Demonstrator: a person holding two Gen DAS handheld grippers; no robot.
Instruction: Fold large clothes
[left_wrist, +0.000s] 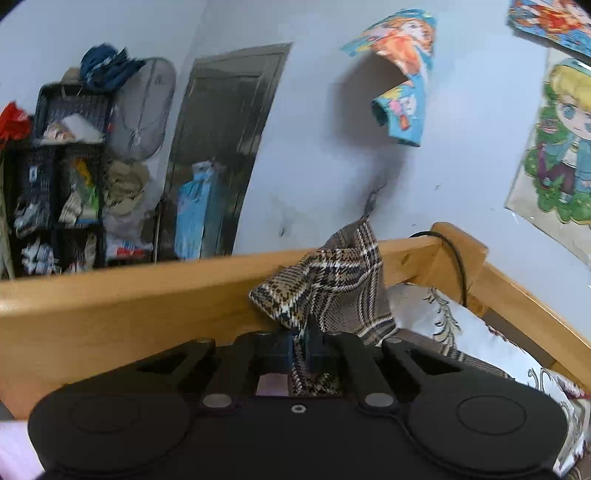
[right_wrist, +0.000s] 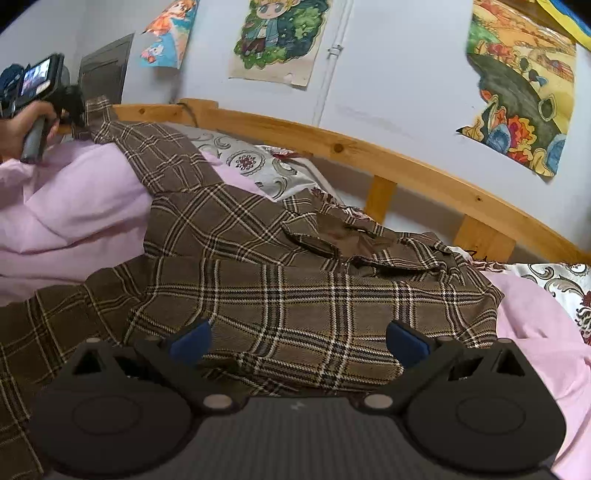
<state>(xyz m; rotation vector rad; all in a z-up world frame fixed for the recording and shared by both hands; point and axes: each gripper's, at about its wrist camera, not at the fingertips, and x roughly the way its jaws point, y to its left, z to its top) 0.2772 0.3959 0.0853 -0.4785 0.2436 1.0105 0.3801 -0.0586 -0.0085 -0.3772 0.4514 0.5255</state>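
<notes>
A large brown plaid shirt (right_wrist: 280, 280) lies spread on a bed, collar toward the far rail. One sleeve (right_wrist: 155, 155) stretches up to the far left, where my left gripper (right_wrist: 72, 105) holds its end. In the left wrist view the left gripper (left_wrist: 304, 345) is shut on the plaid sleeve cuff (left_wrist: 332, 280), lifted above the bed near the wooden rail. My right gripper (right_wrist: 299, 341) is open, its blue-padded fingers (right_wrist: 192, 341) spread just above the shirt's lower body, holding nothing.
Pink bedding (right_wrist: 74, 199) and a floral sheet (right_wrist: 266, 166) cover the bed. A wooden bed rail (right_wrist: 406, 162) runs along the wall with posters (right_wrist: 517, 85). Stacked crates of clutter (left_wrist: 62, 177) and a dark door (left_wrist: 225, 147) stand beyond the footboard (left_wrist: 110, 306).
</notes>
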